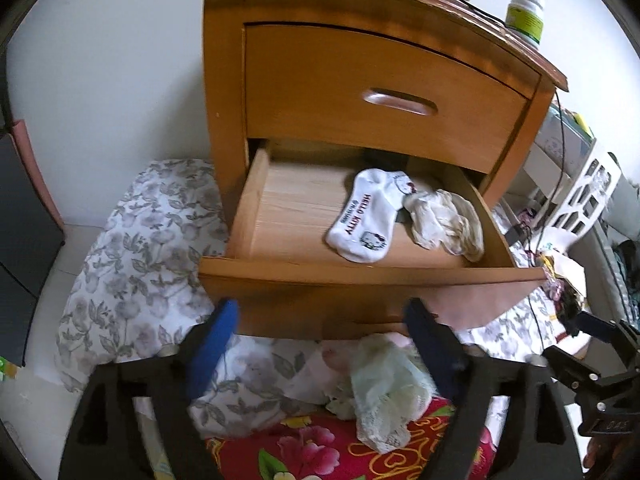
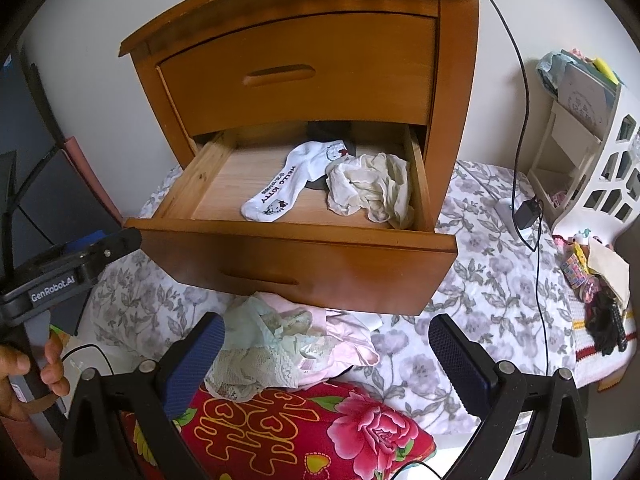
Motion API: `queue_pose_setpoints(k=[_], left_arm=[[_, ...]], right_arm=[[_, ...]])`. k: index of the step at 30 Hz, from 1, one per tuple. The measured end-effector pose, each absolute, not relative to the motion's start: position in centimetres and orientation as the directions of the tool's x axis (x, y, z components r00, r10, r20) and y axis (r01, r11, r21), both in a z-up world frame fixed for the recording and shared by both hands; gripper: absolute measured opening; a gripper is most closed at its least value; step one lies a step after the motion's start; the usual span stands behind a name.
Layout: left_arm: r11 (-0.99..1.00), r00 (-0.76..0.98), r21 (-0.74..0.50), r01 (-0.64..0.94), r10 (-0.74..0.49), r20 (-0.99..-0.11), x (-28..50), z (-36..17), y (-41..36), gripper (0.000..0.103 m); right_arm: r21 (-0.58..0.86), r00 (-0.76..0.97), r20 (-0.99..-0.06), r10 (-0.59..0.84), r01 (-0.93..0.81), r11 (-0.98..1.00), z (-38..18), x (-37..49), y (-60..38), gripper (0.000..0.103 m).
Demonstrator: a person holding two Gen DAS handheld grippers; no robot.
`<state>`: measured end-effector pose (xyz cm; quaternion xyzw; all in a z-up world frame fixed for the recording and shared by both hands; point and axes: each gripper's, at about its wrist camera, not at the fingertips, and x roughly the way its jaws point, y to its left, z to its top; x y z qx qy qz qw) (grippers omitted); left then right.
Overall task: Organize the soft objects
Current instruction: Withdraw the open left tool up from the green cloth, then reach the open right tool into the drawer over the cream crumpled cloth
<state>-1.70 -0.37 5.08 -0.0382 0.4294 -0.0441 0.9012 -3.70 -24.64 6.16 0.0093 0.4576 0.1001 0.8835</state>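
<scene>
Two soft items lie inside the pulled-out lower drawer of a wooden nightstand: a white Hello Kitty sock near the middle of the left wrist view, and a crumpled cream garment touching it on the right, against the drawer's right wall. In the right wrist view the same sock and cream garment sit in the drawer at centre frame. The upper drawer is closed.

Below the drawer front, a pale green lace garment is heaped over a pink garment on the floral bedsheet, with a red floral cloth at the bottom of the frame just beneath them.

The left hand-held gripper is spread wide with nothing between its blue fingers, the lace garment lying beneath it. The right hand-held gripper is likewise released and empty, its left finger close by the lace pile. At the left edge of the right wrist view, the person's hand holds the other tool's handle.

A white pill bottle stands on the nightstand top at upper right, and a black cable trails down the wall.
</scene>
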Motion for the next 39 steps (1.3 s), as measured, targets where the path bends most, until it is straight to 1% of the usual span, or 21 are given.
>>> queue_pose_setpoints(k=[6,15,20,26,33,37,39], left_arm=[[0.996,0.665,-0.076,0.037,-0.081,-0.742,-1.7,5.1,0.1,0.096],[0.996,0.693,-0.077,0.048,-0.088,-0.715,-1.2,4.8,0.8,0.096],[0.996,0.705,-0.072,0.046,-0.084,-0.704,-0.9,4.6,1.1,0.096],[0.992,0.721,-0.111,0.052,-0.114,-0.683,-0.6,4.5,1.6,0.096],[0.989,0.754,-0.128,0.068,-0.135,-0.643,-0.5,4.4,2.0,0.096],[0.987,0.751,-0.142,0.081,-0.154,-0.642,-0.2,4.1,2.1,0.096],[0.985,0.761,-0.141,0.096,-0.164,-0.628,-0.3,4.1,2.1,0.096]], right_arm=[[0.101,0.559,-0.812,0.168,-0.148,0.984,5.9,-2.8,-24.5,0.103],[0.054,0.567,-0.814,0.128,-0.145,0.988,6.6,-0.6,-24.0,0.103],[0.055,0.574,-0.806,0.143,-0.169,0.984,7.8,1.4,-23.7,0.103],[0.007,0.613,-0.780,0.128,-0.195,0.981,9.4,4.1,-23.3,0.103],[-0.022,0.580,-0.803,0.135,-0.256,0.966,9.7,8.0,-22.7,0.103],[-0.061,0.570,-0.814,0.109,-0.271,0.961,9.0,10.4,-22.1,0.103],[-0.063,0.563,-0.819,0.112,-0.281,0.958,8.6,11.3,-21.9,0.103]])
